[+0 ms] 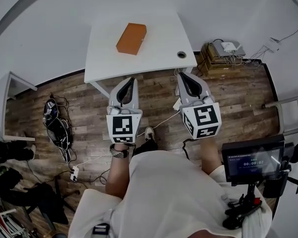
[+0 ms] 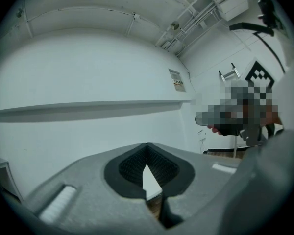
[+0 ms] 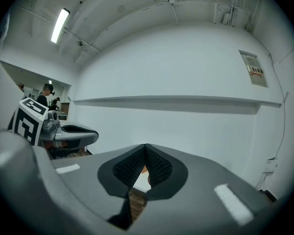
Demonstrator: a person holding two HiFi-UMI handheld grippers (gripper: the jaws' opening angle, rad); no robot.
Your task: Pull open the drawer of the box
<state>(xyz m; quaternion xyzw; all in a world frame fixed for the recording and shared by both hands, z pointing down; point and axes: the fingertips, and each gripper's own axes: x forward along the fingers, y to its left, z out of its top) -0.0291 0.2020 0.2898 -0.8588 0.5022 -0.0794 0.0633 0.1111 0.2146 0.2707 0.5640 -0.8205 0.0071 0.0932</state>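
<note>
The box (image 1: 131, 38) is a small orange block lying flat on the white surface (image 1: 154, 53), with nothing touching it. From here we cannot make out its drawer or any pull on it. We judge it light and fairly stiff, probably card or thin board. On that smooth top it would likely slide bodily toward us rather than let the drawer come out. So we would pin the outer shell from above or by its long sides, and pinch the drawer at whichever short end shows a lip or notch. The squeeze should be gentle, since thin walls could buckle.

Both grippers are well short of the box, on our side of it, over the wooden floor (image 1: 238, 103). The left gripper (image 1: 130, 79) has its fingers (image 2: 132, 165) closed tip to tip on nothing. The right gripper (image 1: 183, 75) also has its fingers (image 3: 157, 168) fully together and empty.
</note>
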